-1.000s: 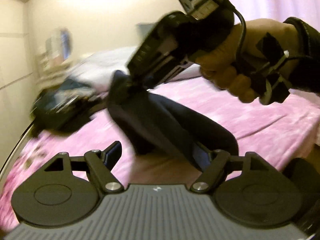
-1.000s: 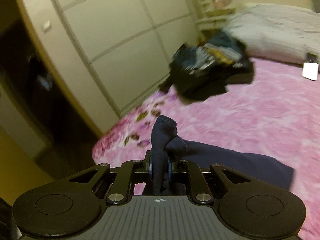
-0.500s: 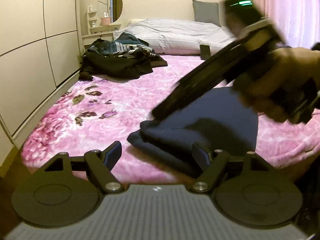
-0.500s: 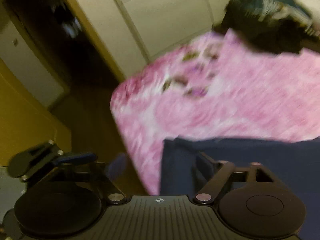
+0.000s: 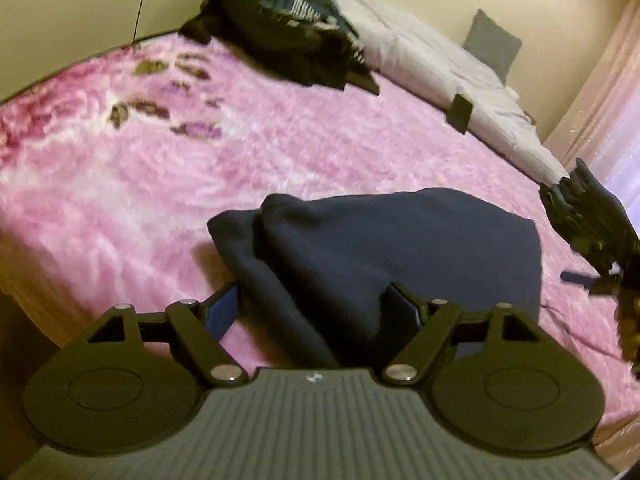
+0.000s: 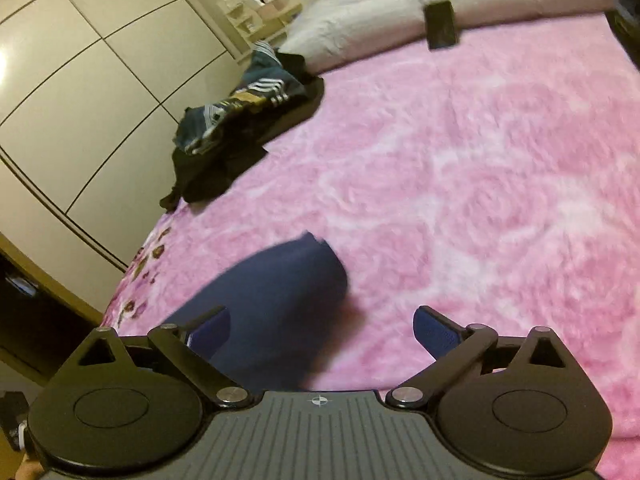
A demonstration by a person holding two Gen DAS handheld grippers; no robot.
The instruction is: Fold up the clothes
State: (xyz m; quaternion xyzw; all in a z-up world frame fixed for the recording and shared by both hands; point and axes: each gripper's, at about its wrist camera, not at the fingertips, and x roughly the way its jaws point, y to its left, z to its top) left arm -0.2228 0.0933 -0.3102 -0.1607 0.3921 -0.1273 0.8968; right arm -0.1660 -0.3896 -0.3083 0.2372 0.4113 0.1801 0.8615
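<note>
Navy garment (image 5: 400,248): lies folded in a compact bundle on the pink blanket (image 5: 140,168), at lower centre of the left wrist view and at lower left of the right wrist view (image 6: 272,300). Layered edges show at its left end, so at least one fold appears complete. It sits near the front edge of the bed, probably to be within easy reach.

Left gripper (image 5: 316,304): jaws spread apart, nothing clamped. The bundle lies between and beyond the fingertips; whether the pads touch the cloth cannot be told.

Right gripper (image 6: 320,328): jaws spread wide, empty. Its left finger (image 6: 208,326) sits over the edge of the navy cloth, the right one over bare blanket. In the left wrist view the same tool appears at the right edge (image 5: 592,228), apart from the bundle.

Pile of dark clothes (image 6: 244,120): heaped unfolded at upper left of the right wrist view, against the wardrobe side of the bed, well apart from the folded item. It looks like the stock awaiting folding.

White duvet (image 6: 400,4) runs along the top of the frame with a small dark flat object (image 6: 440,26) leaning on it.

Judgement: both tools free suggests this item is finished or needs only tidying.
</note>
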